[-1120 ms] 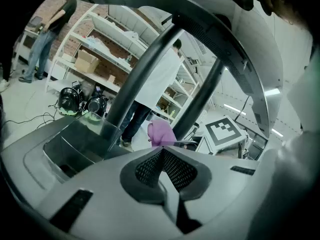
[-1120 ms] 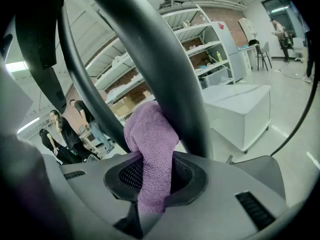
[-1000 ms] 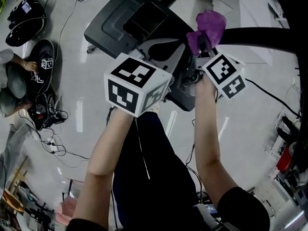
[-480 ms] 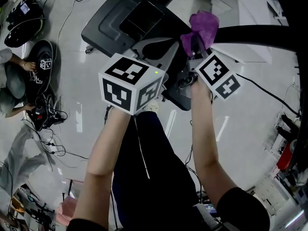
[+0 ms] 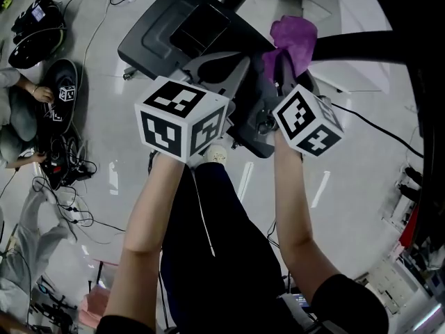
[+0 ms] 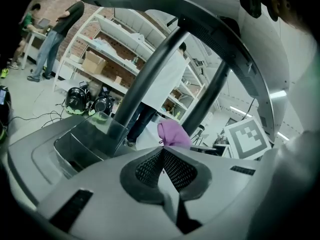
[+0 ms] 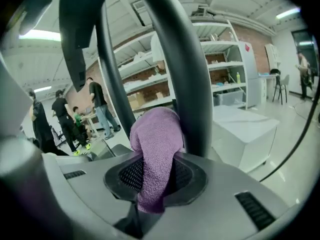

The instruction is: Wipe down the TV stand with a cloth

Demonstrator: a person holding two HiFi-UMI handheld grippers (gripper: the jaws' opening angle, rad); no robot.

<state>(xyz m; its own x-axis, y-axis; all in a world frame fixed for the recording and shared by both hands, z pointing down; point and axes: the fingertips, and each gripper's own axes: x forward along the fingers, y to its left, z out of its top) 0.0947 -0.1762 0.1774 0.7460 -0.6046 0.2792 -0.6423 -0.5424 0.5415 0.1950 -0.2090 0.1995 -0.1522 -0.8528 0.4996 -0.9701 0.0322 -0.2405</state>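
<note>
The right tongs, clamped on the purple fuzzy cloth, have moved slightly left; the left tongs are pressed together with nothing between them, and both arms are stretched forward.

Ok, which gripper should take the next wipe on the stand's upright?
Right, probably. The right gripper is already shut on the purple cloth, which sits close beside the stand's dark upright. The left gripper has its jaws together on nothing.

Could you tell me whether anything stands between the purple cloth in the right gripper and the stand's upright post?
Nothing visible does. The purple cloth, clamped in the right gripper, sits right beside the upright post with nothing between them; contact cannot be confirmed.
</note>
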